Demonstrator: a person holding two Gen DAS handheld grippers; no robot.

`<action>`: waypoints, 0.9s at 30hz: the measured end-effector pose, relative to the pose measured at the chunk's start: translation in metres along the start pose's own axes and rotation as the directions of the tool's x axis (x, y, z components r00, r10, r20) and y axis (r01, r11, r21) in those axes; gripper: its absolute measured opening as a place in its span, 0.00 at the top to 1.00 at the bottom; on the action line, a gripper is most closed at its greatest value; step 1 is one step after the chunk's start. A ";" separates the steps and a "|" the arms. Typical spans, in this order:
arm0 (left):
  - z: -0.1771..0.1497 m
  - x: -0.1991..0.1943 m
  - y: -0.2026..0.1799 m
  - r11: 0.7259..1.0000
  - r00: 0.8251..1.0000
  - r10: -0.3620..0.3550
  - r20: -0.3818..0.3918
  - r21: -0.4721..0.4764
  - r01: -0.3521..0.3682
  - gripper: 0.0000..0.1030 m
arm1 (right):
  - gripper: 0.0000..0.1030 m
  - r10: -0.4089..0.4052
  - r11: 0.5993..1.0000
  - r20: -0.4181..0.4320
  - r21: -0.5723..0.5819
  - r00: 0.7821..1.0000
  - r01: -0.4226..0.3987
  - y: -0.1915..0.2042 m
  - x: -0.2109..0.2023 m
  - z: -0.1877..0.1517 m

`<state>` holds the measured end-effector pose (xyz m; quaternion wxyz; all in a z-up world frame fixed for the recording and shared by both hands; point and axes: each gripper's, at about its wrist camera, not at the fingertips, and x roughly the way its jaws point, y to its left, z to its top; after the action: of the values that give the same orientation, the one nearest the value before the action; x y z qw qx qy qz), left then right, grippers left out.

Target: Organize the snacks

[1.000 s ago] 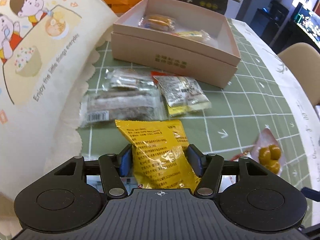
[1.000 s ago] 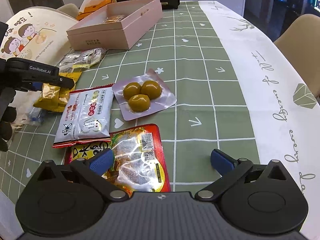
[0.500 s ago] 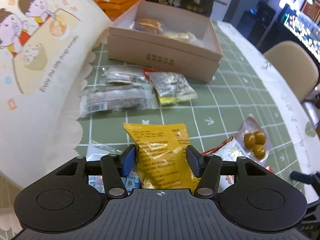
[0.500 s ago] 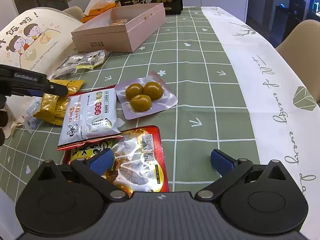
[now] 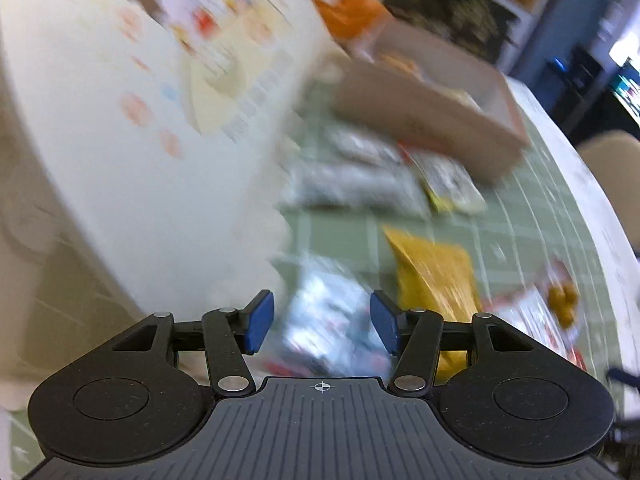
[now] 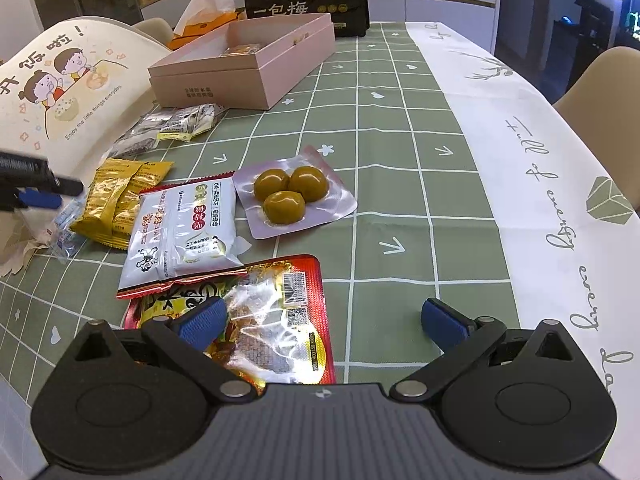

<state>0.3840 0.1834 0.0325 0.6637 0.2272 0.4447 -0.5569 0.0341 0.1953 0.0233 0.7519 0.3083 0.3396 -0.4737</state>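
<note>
hovering my left gripper (image 5: 322, 326) low, pads spread with nothing pinched, over a crinkly clear blue-and-white packet (image 5: 332, 320). just right lies the yellow foil pouch (image 6: 120, 196), flat on the green checked tablecloth (image 6: 380, 128), long axis running toward the pink cardboard box (image 6: 256, 60). my right gripper (image 6: 322, 322) gapes above a glossy red packet (image 6: 260, 320).

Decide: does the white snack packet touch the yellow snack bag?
Touching. The right wrist view shows the white snack packet with its left edge overlapping the yellow snack bag, no gap.
</note>
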 end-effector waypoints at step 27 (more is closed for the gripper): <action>-0.050 -0.012 -0.077 0.804 0.998 -0.064 -0.023 0.591 0.065 0.30 | 0.00 -0.003 1.000 0.017 -0.006 1.000 0.003 0.002 0.000 -0.002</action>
<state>0.2949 0.2083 0.0332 0.5404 0.4074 0.2575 -0.6897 0.0352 0.1974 0.0228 0.7549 0.3017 0.3349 -0.4764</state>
